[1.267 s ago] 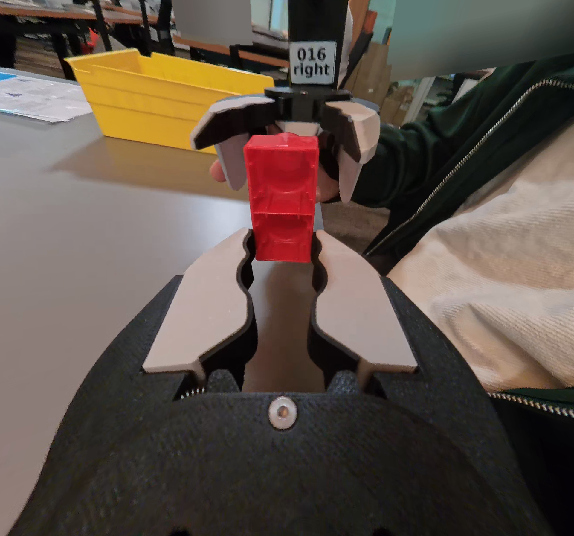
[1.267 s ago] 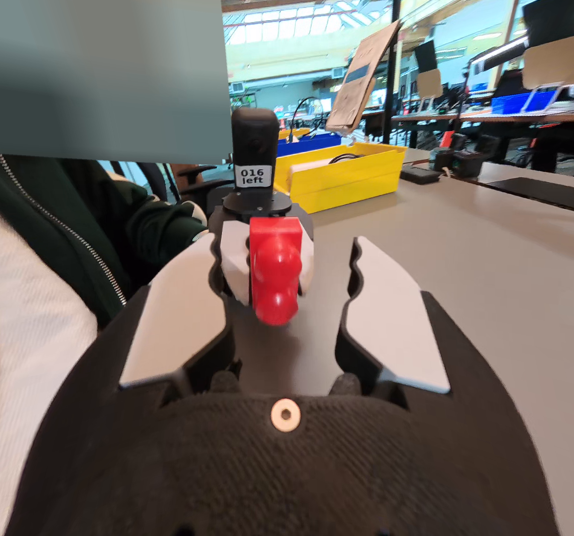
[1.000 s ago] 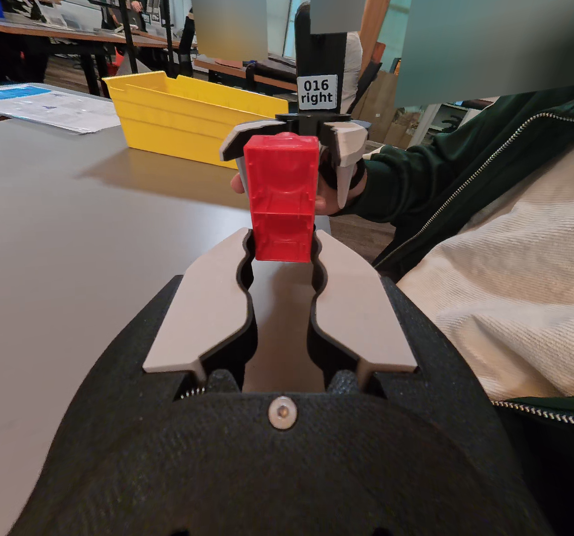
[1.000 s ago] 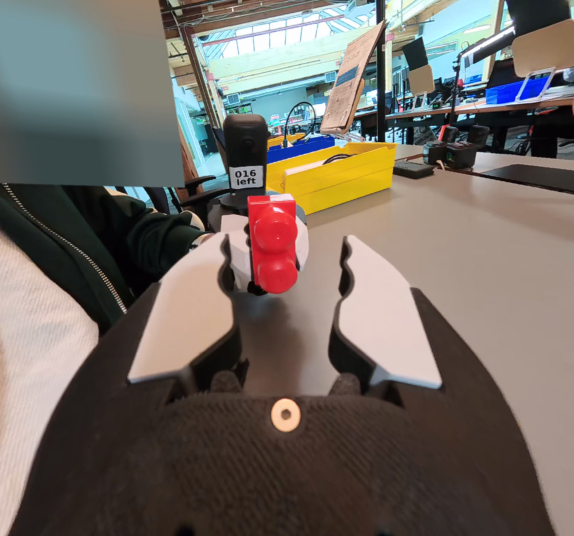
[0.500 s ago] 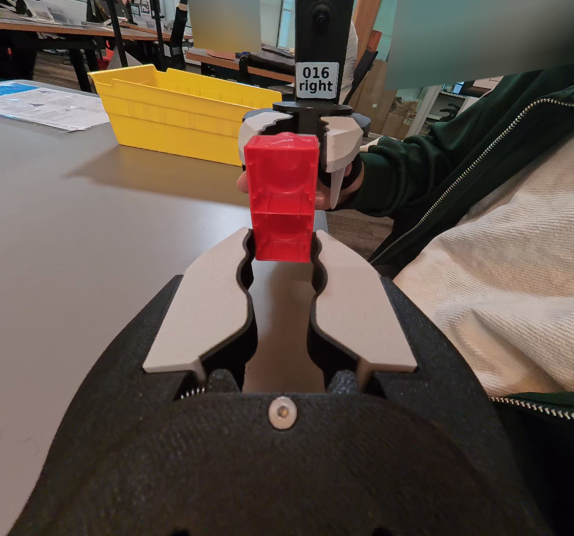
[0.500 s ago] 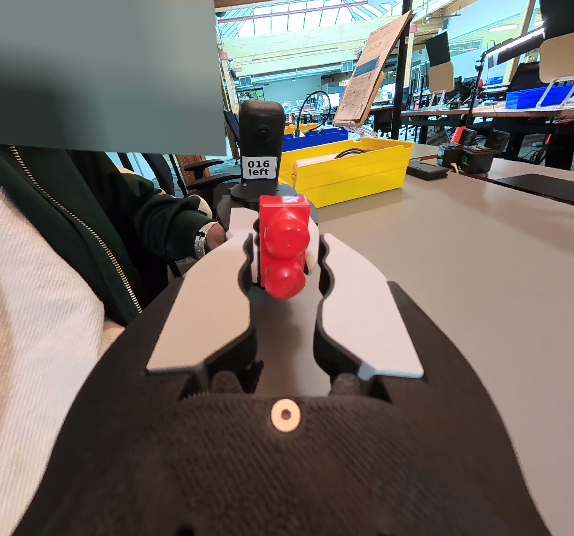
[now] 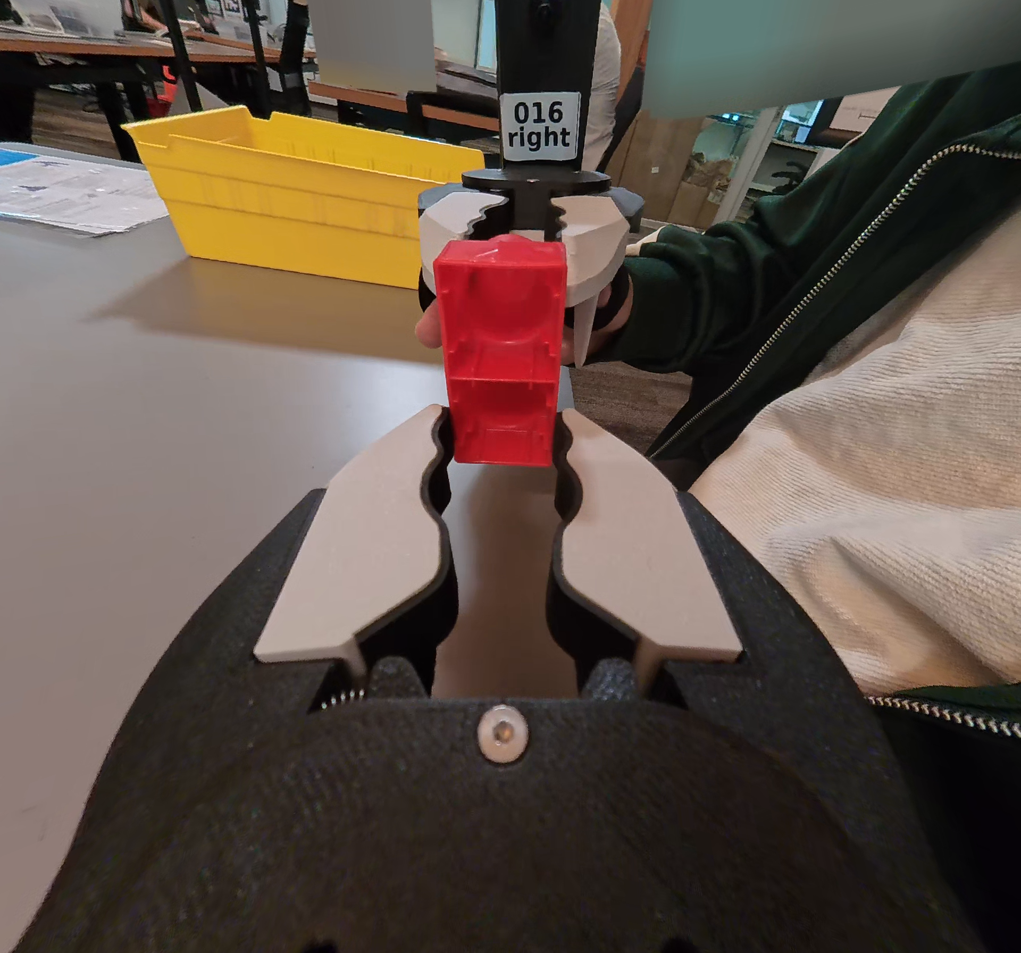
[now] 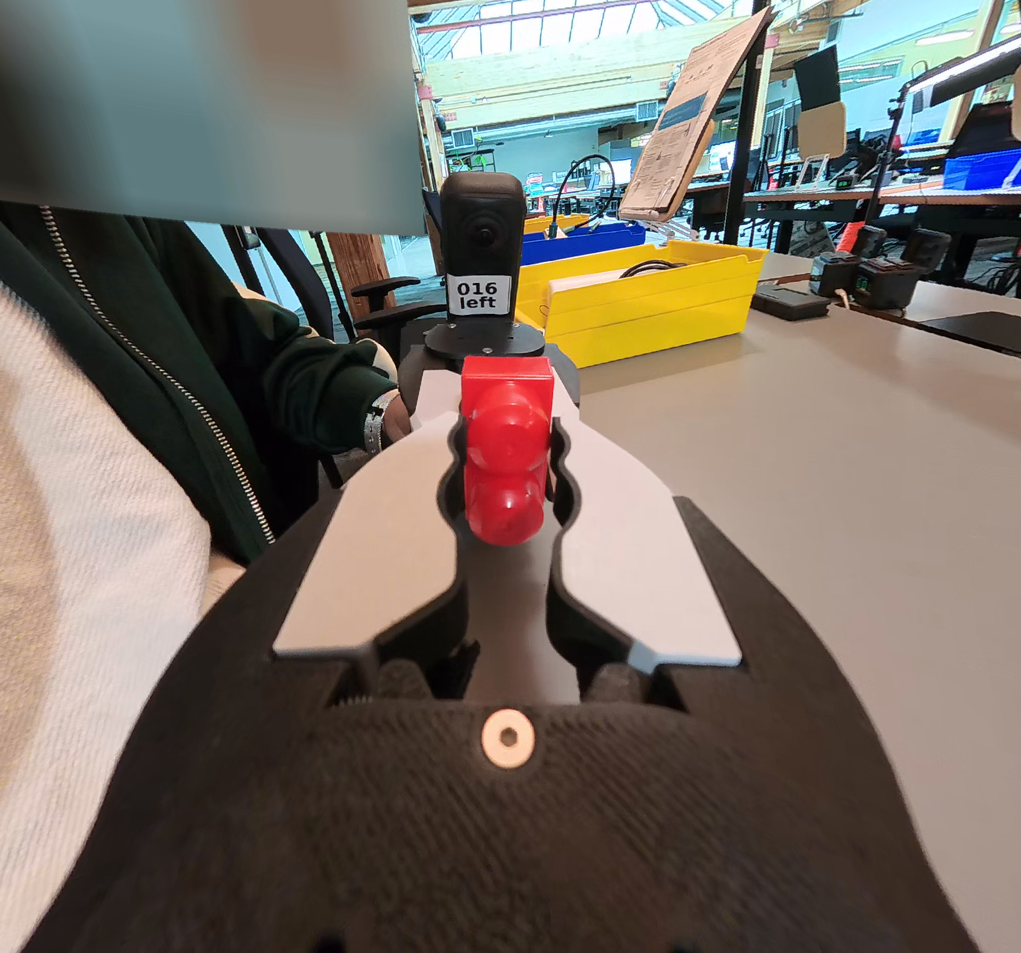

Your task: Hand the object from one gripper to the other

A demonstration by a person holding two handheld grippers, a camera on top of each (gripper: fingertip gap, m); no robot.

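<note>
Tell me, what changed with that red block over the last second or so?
The right gripper moved in toward the red block and its jaws, wide open before, closed around the studded end. The left gripper has kept its jaws clamped on the block's other end, so both now hold it above the table. The yellow bin stayed where it was.

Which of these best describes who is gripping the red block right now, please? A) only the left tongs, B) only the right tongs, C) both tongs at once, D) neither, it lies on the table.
C: the left tongs pinch the red block at its near end, and the right tongs close on its studded side.
</note>
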